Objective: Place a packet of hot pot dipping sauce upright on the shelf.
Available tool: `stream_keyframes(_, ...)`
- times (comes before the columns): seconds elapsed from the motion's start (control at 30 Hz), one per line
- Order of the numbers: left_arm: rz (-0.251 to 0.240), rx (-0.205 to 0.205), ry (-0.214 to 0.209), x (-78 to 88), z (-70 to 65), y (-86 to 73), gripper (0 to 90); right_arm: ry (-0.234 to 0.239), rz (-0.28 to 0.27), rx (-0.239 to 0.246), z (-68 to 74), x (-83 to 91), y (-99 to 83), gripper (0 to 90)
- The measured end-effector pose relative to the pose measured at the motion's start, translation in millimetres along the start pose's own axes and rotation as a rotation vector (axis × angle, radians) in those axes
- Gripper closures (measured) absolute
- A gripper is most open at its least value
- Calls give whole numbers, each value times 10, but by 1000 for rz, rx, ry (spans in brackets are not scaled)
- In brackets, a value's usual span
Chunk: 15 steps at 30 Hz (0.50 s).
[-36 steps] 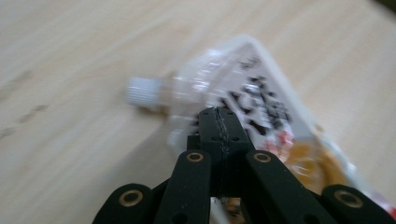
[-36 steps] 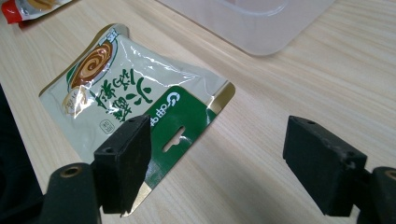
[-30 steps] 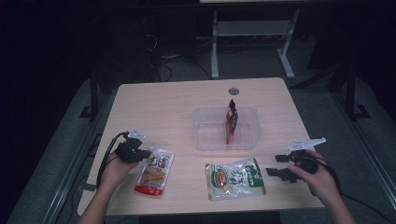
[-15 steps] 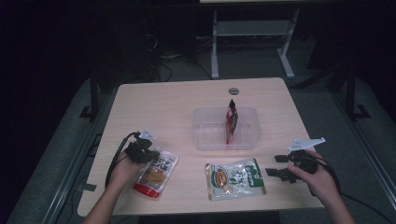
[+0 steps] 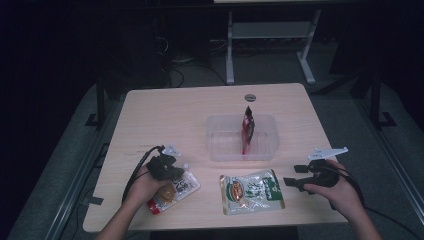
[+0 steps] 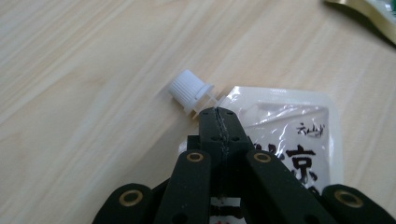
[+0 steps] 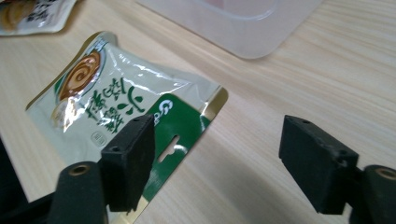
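The spouted pouch (image 5: 172, 190) lies flat near the near left edge of the table (image 5: 165, 115), its white screw cap (image 6: 189, 90) pointing toward the far side and resting on the wood. Your left gripper (image 5: 165, 167) sits over the pouch's top end with its jaws pressed fully together; in the left gripper view the closed tips lie just at the base of the cap, over the pouch's upper seam, and you cannot tell from there whether any film is pinched between them. To the right of this pouch, also near the near edge, lies the green and white packet (image 5: 251, 191), flat, with its green hang-hole tab toward the right. Your right gripper (image 5: 300, 176) hovers just right of that packet, jaws wide apart and just now narrowing a little; in the right gripper view one jaw stands over the packet's green tab (image 7: 180, 128) and the other over bare wood, with nothing clamped. Farther off, right of the table's middle, the clear plastic tray (image 5: 267, 145) holds a red sachet (image 5: 247, 127) standing upright on edge. A small round disc (image 5: 250, 97) lies near the far edge, beyond the tray.
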<state>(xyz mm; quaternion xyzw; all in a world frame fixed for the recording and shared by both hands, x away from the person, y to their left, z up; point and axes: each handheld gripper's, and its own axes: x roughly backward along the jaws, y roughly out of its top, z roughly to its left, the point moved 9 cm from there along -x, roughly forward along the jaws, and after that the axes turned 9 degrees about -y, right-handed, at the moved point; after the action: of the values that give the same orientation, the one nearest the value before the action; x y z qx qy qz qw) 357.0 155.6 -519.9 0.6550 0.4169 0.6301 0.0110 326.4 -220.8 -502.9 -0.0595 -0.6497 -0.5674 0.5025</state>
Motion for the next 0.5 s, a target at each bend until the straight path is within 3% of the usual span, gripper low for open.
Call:
stream_keyframes(0.27, 9, -37, -53, -81, -196, 49, 898, -18, 34, -23, -13, -14, -32, 329)
stream_keyframes(0.4, 13, -58, -55, -92, -227, 54, 898, -44, 35, -8, -17, -7, -43, 360)
stream_keyframes(0.5, 7, -60, -68, -73, -242, 58, 898, -37, 41, -7, -6, -9, -40, 417)
